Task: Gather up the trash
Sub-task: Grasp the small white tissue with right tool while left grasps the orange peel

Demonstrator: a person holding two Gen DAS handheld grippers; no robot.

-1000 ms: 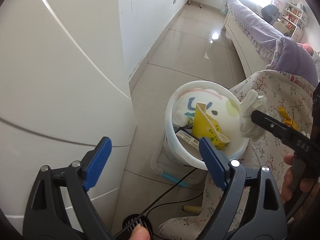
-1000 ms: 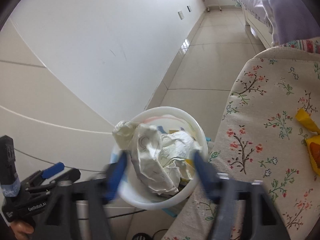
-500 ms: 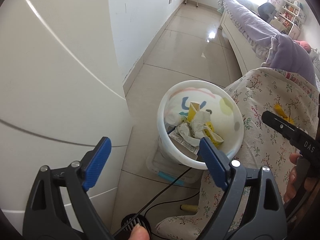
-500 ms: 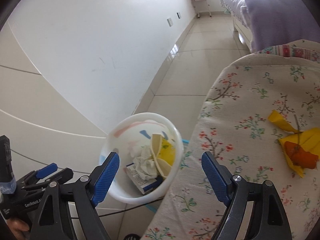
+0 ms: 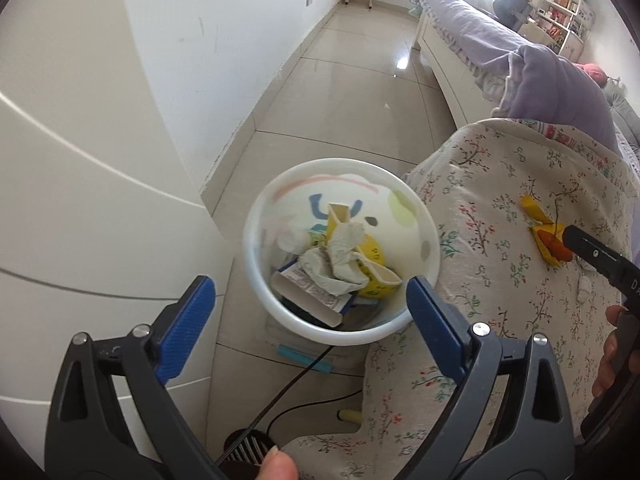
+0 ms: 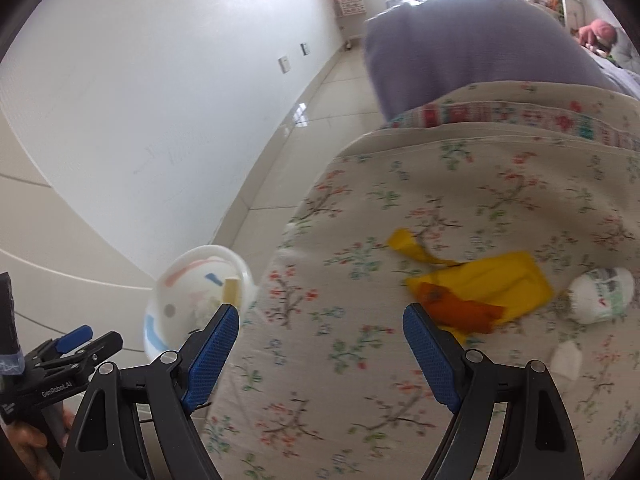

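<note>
A white trash bin point(image 5: 256, 256) stands on the floor beside a floral-covered surface point(image 5: 500, 280). It holds crumpled paper point(image 5: 340, 264), a yellow wrapper and a carton. My left gripper point(image 5: 310, 320) is open and empty, just above the bin's near rim. My right gripper point(image 6: 320, 348) is open and empty over the floral cloth point(image 6: 360, 380). A yellow and orange wrapper point(image 6: 480, 288) lies just ahead of its right finger. A small white bottle point(image 6: 600, 294) and a white scrap point(image 6: 566, 360) lie to the right. The bin also shows at left point(image 6: 176, 280).
A white cabinet point(image 5: 80, 200) stands left of the bin. A black cable point(image 5: 288, 388) and a clear box lie on the tiled floor under the bin. A purple blanket point(image 6: 480, 60) sits behind the cloth. A bed lines the far right.
My right gripper dropped the crumpled paper into the bin, then swung right over the floral cloth toward the yellow wrapper. My left gripper stayed open near the bin.
</note>
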